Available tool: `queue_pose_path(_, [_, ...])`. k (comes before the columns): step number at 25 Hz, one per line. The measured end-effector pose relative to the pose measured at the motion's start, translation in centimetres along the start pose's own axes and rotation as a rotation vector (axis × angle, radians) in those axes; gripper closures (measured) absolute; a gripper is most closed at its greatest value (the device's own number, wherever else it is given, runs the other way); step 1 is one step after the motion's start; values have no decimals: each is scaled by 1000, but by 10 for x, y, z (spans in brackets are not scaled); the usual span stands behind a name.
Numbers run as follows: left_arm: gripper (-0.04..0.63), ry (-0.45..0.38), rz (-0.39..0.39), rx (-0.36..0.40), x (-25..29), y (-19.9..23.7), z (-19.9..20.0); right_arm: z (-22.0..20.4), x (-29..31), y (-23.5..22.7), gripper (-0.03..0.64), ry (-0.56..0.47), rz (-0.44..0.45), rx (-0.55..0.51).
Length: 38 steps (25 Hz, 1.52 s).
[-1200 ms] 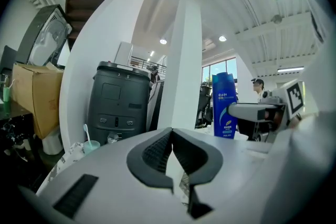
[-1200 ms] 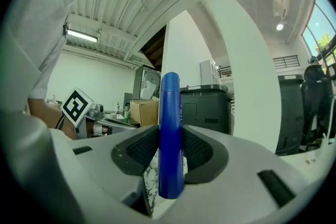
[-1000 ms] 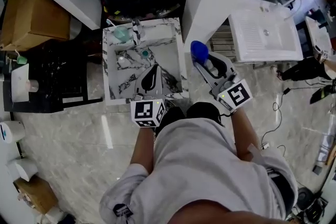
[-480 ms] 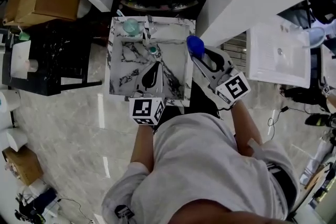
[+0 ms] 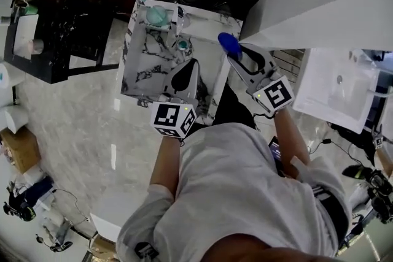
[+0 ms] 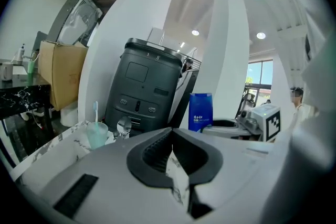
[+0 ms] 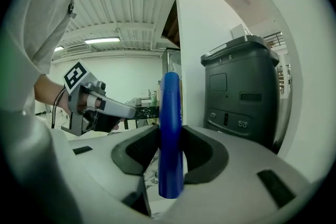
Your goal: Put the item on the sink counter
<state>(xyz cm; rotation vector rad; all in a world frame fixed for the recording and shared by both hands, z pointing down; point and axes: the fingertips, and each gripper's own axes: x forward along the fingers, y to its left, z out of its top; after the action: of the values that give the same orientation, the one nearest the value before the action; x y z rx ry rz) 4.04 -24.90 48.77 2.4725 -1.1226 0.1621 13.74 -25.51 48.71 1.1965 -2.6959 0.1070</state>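
Upper centre, right gripper [image 5: 236, 54] clamps bottle [image 5: 228, 43], left gripper [image 5: 192, 64] closed on nothing: set bottle upright on counter [image 5: 127, 53] rim before releasing.

We found the head view evenly lit but dark along its top, with pale glare streaks on the glossy floor [image 5: 73, 132]. Both gripper views bowed hard toward black round edges. Ceiling lamps [image 6: 195, 32] and a window [image 6: 260, 78] burned white; the near bottle [image 7: 170, 134] looked soft.
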Motion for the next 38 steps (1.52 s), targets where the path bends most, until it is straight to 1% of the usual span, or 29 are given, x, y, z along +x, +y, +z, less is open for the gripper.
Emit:
queue_pose_path(3, [586,5,31,-13,17,3,-5,-14,8,-10,479,15,43,17])
queue_pose_path(7, [586,17,86,-35,29,6,-12,-31,24,-14,479,46,129,42])
queue_pose_path(11, [586,28,143,-59,34,13,-21,-45,42,-20,479,74,182,35])
queue_pose_path(15, [586,40,197,-81,30,22,-33,-58,54,-23,479,91,220,34])
queue_pose_path(23, [586,41,282,-110,16,31,-46,-86,77,-23,479,149,275,26])
queue_pose_path(26, [586,29,302,-151,12,35,-51,-92,85,-22,479,136,284,18])
queue_pose_path(28, [586,7,297,-195,16,39,-51,-91,89,-20,479,125,291,11])
queue_pose_path(30, [586,-7,276,-234,28,44,-49,-89,92,-16,479,128,306,-8])
queue_pose_path(34, [581,-17,204,-271,56,46,-42,-88,92,-10,479,139,326,-45])
queue_pose_path(35, [562,-20,184,-275,62,45,-39,-88,92,-10,479,135,326,-42])
queue_pose_path(36, [517,-24,164,-281,68,43,-36,-87,92,-11,479,132,323,-37])
queue_pose_path(38, [395,-31,137,-301,79,41,-32,-87,90,-13,479,130,317,-30])
